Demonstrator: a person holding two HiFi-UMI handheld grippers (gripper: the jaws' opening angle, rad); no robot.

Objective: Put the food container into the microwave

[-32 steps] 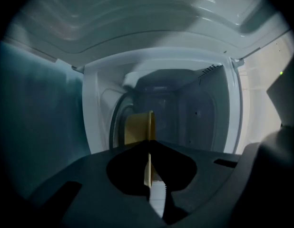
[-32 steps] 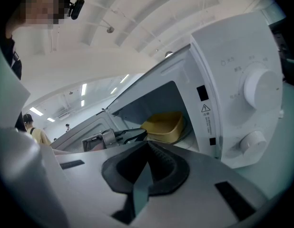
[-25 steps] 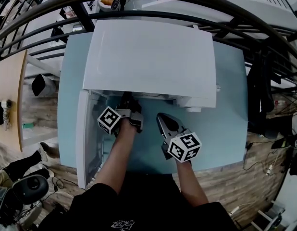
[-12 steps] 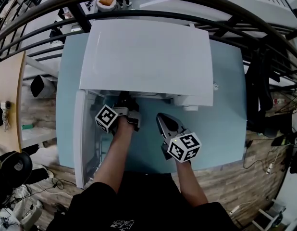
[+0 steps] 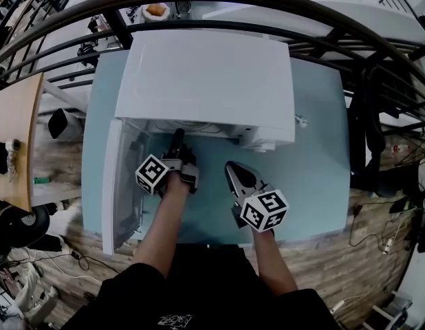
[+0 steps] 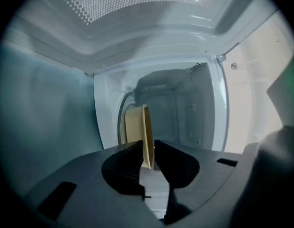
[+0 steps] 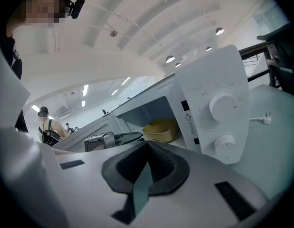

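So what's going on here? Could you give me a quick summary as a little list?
Setting: white microwave on a light blue table
Door: swung open to the left
Food container: yellow, inside the cavity
Left gripper: jaws closed on the container's rim
Right gripper: jaws together, empty, outside in front of the microwave

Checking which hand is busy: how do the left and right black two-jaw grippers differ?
The left gripper reaches into the white microwave; the right gripper hangs outside, over the blue table. The left's jaws pinch the rim of the yellow plastic food container; the right's are together, empty. Both carry marker cubes.
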